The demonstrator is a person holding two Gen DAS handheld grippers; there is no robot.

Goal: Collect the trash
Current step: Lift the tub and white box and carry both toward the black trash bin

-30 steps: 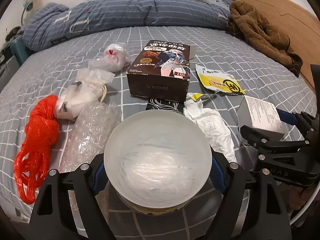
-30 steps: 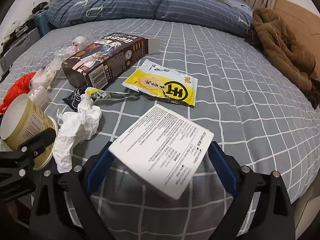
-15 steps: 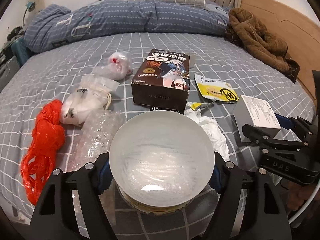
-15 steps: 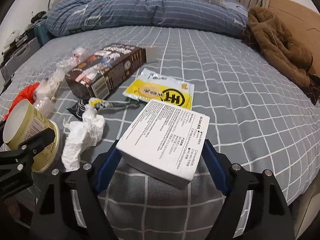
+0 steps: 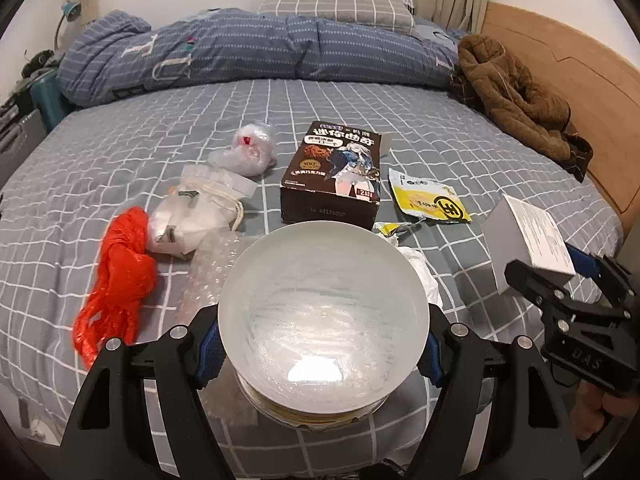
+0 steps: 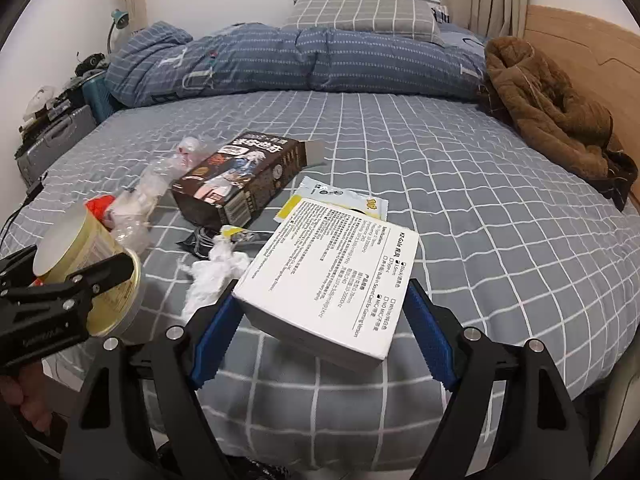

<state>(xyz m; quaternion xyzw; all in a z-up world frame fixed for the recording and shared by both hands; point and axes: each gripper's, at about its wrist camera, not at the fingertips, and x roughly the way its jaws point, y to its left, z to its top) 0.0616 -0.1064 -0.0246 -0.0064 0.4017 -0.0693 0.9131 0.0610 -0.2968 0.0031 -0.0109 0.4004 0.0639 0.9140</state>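
Partway: left tongs (image 5: pixel 322 344) clamped on cup (image 5: pixel 323 316), right tongs (image 6: pixel 320 328) clamped on white box (image 6: pixel 332 280); brown carton (image 5: pixel 334 174), yellow wrapper (image 5: pixel 432 202), tissue (image 6: pixel 214 276), red bag (image 5: pixel 118 280) left on bed (image 6: pixel 480 200).

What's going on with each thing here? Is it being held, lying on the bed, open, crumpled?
Left hand-held gripper: shut on the noodle cup.
Noodle cup: held, tipped on its side.
Right hand-held gripper: shut on the white box.
White box: held, tilted.
Brown snack box: lying flat, end flap open.
Yellow wrapper: lying flat.
White tissue: crumpled.
Red plastic bag: bunched up.
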